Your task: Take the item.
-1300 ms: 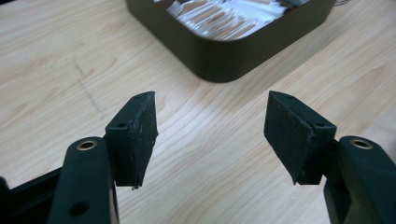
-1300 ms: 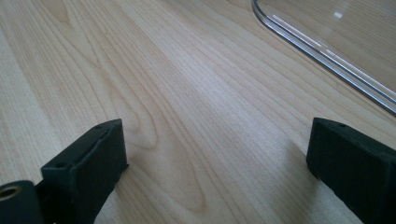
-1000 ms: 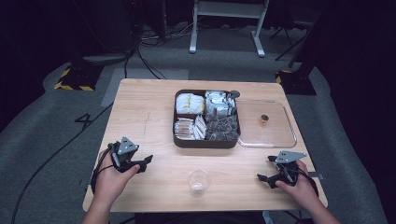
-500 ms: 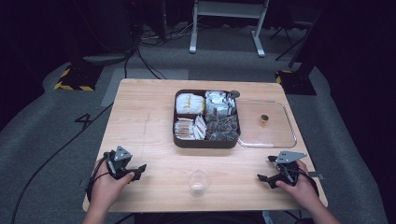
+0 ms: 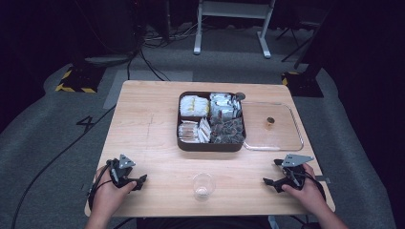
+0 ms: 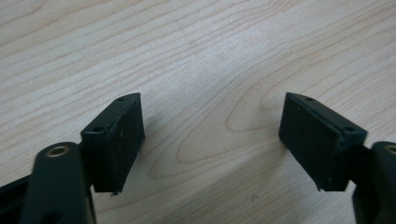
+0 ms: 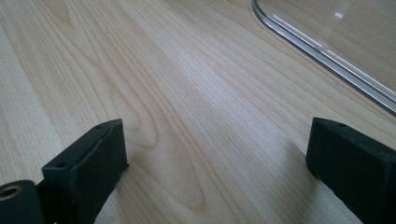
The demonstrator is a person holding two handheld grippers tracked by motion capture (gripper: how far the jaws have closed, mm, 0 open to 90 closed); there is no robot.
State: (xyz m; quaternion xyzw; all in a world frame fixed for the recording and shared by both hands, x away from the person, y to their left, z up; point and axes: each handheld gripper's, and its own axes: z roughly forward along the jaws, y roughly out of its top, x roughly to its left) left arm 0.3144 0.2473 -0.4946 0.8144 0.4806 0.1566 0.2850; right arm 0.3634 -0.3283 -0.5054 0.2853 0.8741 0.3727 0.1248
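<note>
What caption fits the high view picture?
Two hands rest open grippers on the table beside a clear cup and snack tray.

I see a small clear plastic cup (image 5: 203, 185) standing upright on the pale wooden table (image 5: 153, 138), close to my edge and roughly midway between the two ends. It is see-through, its mouth faces up, and something small and pale sits at its bottom, too small for me to tell. It stands alone, touching nothing else. Beyond it, well apart, lies a dark brown four-compartment tray (image 5: 211, 144) packed with snack packets: yellowish ones back left, silvery back right, pale wrapped ones front left, dark ones front right. Its flat clear rectangular lid (image 5: 282, 138) lies just beside its right side.
</note>
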